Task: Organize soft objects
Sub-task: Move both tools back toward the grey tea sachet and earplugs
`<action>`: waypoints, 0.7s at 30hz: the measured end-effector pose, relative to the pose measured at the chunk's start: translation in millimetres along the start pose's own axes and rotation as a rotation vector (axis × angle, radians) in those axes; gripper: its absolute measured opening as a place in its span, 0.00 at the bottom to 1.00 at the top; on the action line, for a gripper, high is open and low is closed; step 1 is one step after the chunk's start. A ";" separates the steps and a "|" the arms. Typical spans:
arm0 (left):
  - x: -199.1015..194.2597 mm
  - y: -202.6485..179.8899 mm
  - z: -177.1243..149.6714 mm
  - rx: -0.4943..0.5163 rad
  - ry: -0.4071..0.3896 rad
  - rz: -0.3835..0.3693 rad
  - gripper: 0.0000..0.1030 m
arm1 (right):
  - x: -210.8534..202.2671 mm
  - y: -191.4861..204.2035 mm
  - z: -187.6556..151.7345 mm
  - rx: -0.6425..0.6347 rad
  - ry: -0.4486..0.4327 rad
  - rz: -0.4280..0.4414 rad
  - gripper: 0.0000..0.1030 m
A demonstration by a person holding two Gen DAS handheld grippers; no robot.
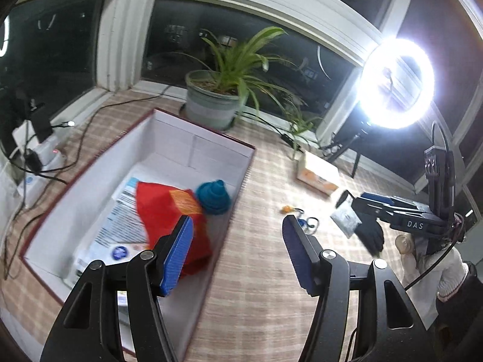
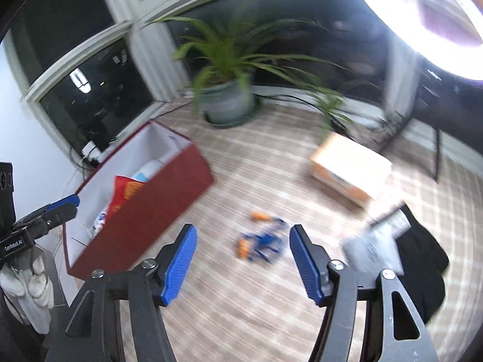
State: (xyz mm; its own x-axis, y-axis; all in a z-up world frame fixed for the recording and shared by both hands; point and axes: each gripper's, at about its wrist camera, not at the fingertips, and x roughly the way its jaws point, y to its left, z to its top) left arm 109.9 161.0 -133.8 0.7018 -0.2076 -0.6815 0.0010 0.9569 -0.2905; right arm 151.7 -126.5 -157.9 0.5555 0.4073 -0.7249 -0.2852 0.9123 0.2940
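Both your claws, left (image 1: 238,253) and right (image 2: 241,259), gape empty. Box (image 1: 238,146) already holds bag (image 1: 169,220) and cap (image 1: 214,197); glove (image 1: 369,233) lies right of the box. Next: right claw fetches glove.

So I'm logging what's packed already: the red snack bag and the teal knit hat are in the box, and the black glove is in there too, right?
Not quite. The red snack bag and teal knit hat are in the box, but the black glove lies on the table outside it, beside a grey pouch, as the left wrist view shows.
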 end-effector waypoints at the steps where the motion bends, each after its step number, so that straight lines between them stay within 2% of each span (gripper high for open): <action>1: 1.8 -4.6 -1.9 0.003 0.004 -0.005 0.59 | -4.3 -11.5 -5.3 0.019 0.000 -0.007 0.61; 9: 21.0 -40.2 -13.7 0.022 0.038 -0.043 0.63 | -32.4 -90.7 -42.1 0.140 0.017 -0.039 0.61; 16: 46.2 -80.4 -29.6 0.054 0.083 -0.085 0.63 | -41.4 -118.2 -58.1 0.100 0.034 -0.095 0.61; 21: 58.6 -97.0 -36.1 0.066 0.110 -0.103 0.63 | -41.5 -136.3 -58.7 0.099 0.041 -0.068 0.61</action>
State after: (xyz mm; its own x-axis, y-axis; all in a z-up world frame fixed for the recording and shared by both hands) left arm 125.2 48.6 -169.9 0.6137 -0.3227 -0.7206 0.1185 0.9400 -0.3201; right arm 121.7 -270.3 -204.4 0.5379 0.3437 -0.7698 -0.1678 0.9385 0.3018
